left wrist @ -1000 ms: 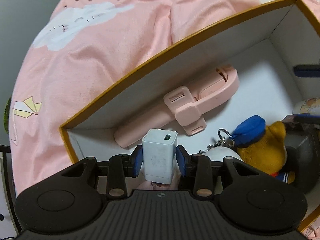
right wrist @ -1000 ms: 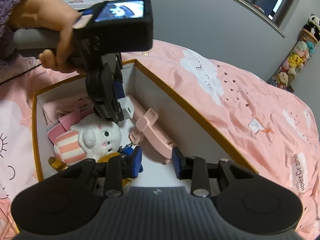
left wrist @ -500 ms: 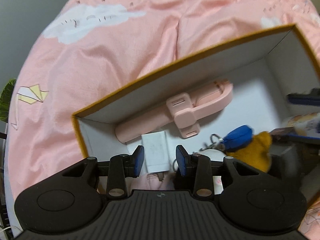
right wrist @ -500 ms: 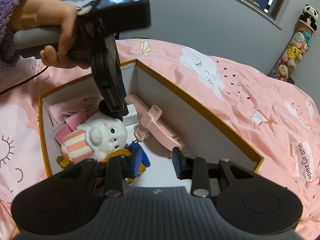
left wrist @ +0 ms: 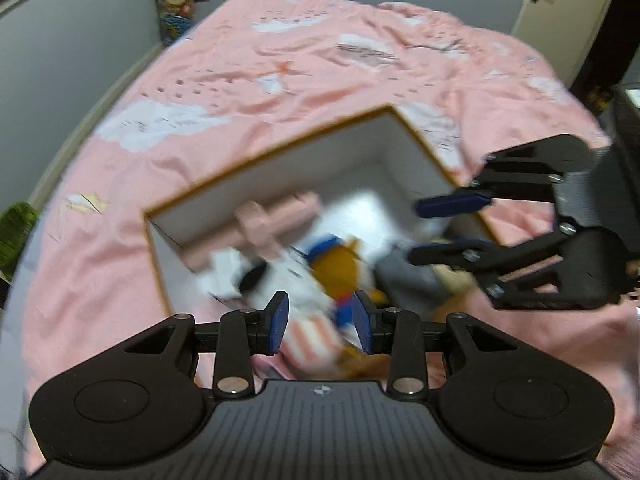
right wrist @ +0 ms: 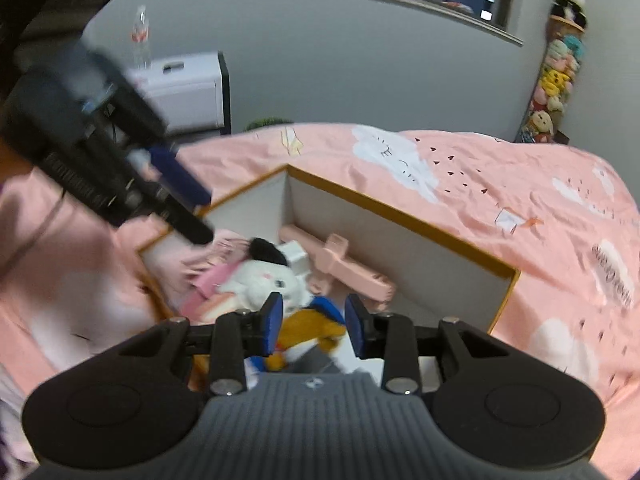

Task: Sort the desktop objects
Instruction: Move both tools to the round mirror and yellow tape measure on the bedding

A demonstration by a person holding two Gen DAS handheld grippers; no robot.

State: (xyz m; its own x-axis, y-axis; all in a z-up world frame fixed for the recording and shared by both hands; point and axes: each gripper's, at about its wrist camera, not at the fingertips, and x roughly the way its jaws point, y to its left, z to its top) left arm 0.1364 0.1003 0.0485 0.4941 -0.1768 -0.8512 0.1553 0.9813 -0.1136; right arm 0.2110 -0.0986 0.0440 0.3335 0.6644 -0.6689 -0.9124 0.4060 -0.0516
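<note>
My left gripper (left wrist: pixel 320 322) has its jaws parted with nothing between the pads; the right gripper (right wrist: pixel 313 325) is likewise parted and empty. Both hang over the box (left wrist: pixel 276 152), and I see no contact with anything in it.

From the left wrist, the toys lie beyond and below my jaws, badly blurred: the white plush (left wrist: pixel 296 280), the orange plush (left wrist: pixel 336 272) and the pink stand (left wrist: pixel 256 228) against the far wall. This view alone shows the right gripper from the side, out to the right of my jaws over the box's rim, and a door (left wrist: pixel 560 0) in the far corner.

The right wrist view is sharper. The charger (right wrist: pixel 296 258) lies in the box just beyond my jaws, wedged between the white plush and the pink stand. The orange plush sits directly under the jaw gap. The left gripper shows here up to the left, blurred.

The box rests on a pink bedspread (right wrist: pixel 500 200) printed with clouds. Grey walls, a white printer (right wrist: pixel 188 92) with a bottle (right wrist: pixel 141 34) on it, and hanging toys (right wrist: pixel 556 76) stand behind.
</note>
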